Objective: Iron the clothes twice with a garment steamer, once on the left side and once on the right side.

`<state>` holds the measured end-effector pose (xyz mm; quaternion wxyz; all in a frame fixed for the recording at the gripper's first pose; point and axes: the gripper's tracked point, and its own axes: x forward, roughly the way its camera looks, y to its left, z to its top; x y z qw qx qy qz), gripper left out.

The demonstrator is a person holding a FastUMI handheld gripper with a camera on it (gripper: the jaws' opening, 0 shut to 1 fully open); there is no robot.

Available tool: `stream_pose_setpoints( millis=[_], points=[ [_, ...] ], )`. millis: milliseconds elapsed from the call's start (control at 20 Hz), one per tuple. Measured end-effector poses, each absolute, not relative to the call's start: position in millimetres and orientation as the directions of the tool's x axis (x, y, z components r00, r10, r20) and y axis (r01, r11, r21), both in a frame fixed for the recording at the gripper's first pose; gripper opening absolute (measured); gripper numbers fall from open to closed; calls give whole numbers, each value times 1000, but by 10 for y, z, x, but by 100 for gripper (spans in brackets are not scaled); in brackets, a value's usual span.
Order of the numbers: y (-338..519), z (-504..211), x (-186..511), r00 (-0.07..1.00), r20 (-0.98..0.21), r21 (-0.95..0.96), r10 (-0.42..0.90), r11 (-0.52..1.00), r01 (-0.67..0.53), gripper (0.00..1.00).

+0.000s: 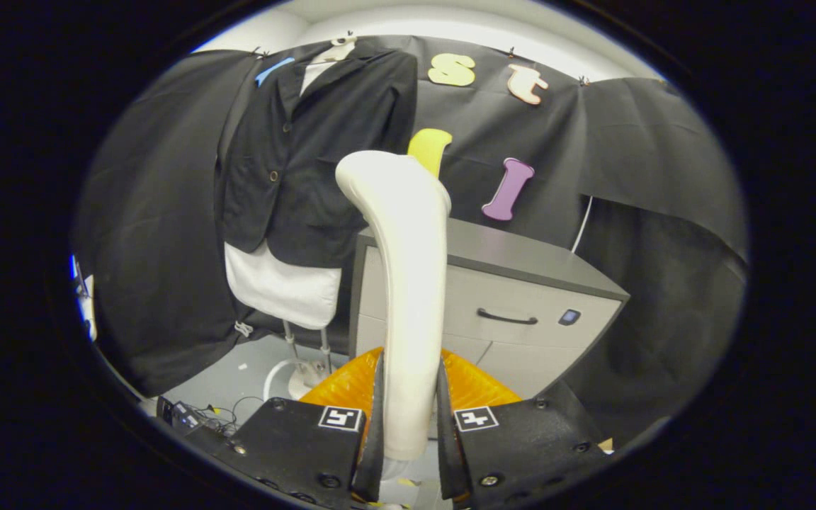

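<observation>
- While the gripper [409, 414] sits low, its two fingers are pinched on the handle of a glossy cream-white plastic garment steamer [404, 283], one finger pressing each side.
- The steamer stands pretty much upright between the fingers, and its curved head bends over toward the clothes at the top.
- Beyond the fingers and off to the left hangs a dark black button-front blazer [316, 149] on a white fabric mannequin torso [280, 287] with a thin metal stand [305, 354]. It looks well apart from the steamer head.
- Right behind the steamer is a grey drawer cabinet with a dark curved handle [521, 297].
- There's a ribbed orange thing [341, 386] just behind the fingers; can't tell what it is.
- Some tangled cables [202, 418] lie on the grey floor.
</observation>
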<state>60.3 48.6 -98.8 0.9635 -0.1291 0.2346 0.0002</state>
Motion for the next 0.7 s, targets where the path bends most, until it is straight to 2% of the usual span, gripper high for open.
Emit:
stream_pose_setpoints(
  millis=[450, 700],
  points=[
    [-482, -1139, 104, 873, -479, -210, -92, 978, -12, 34],
    [-843, -1420, -71, 830, -551, -172, -90, 985, -8, 34]
  ],
)
